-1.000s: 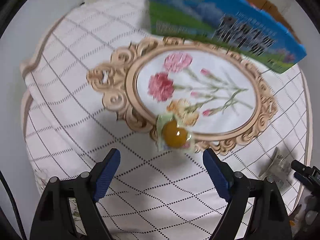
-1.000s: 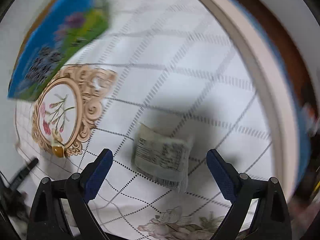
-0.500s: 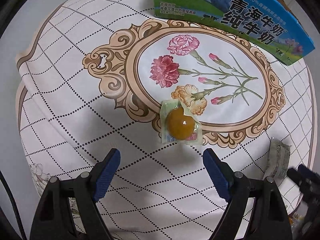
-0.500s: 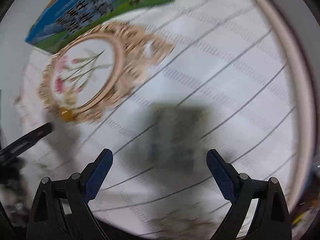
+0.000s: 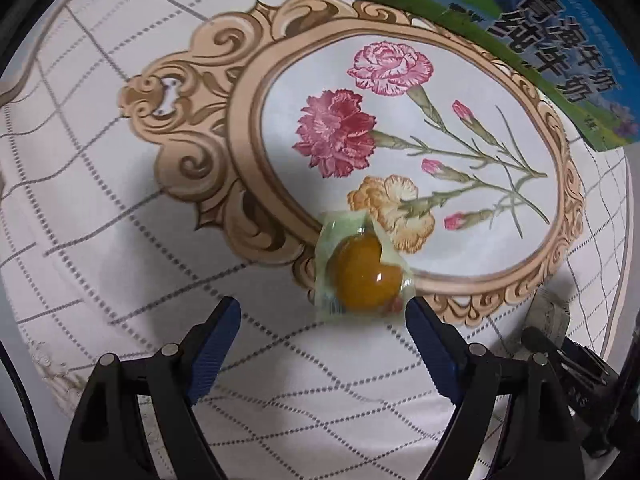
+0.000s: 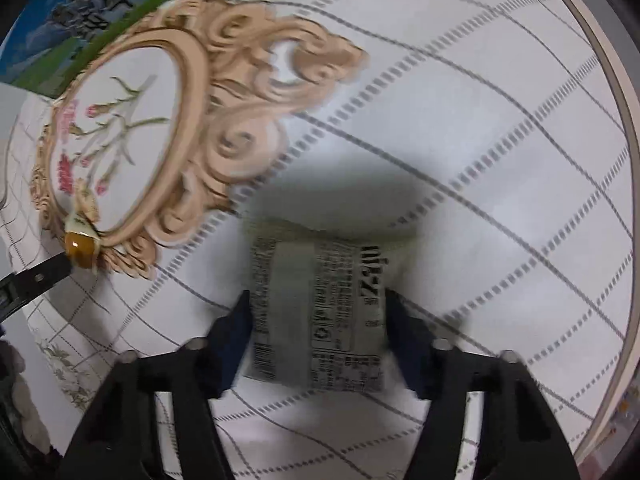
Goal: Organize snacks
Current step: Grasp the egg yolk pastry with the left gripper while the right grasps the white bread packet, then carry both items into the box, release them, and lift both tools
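Just ahead of the spread left gripper (image 5: 322,318), a jelly cup (image 5: 362,270) lies on the worktop (image 5: 100,200). Meanwhile the right gripper (image 6: 318,314) pinches a snack packet (image 6: 316,312).

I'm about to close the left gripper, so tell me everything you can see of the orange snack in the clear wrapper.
The orange snack is a round, glossy amber-orange ball sealed in a clear, pale green plastic wrapper with crimped flat edges. It lies on the tablecloth, overlapping the lower rim of the printed gold frame beside the yellow carnation. It sits just ahead of the open left gripper, nearer its right finger. Nothing grips it.
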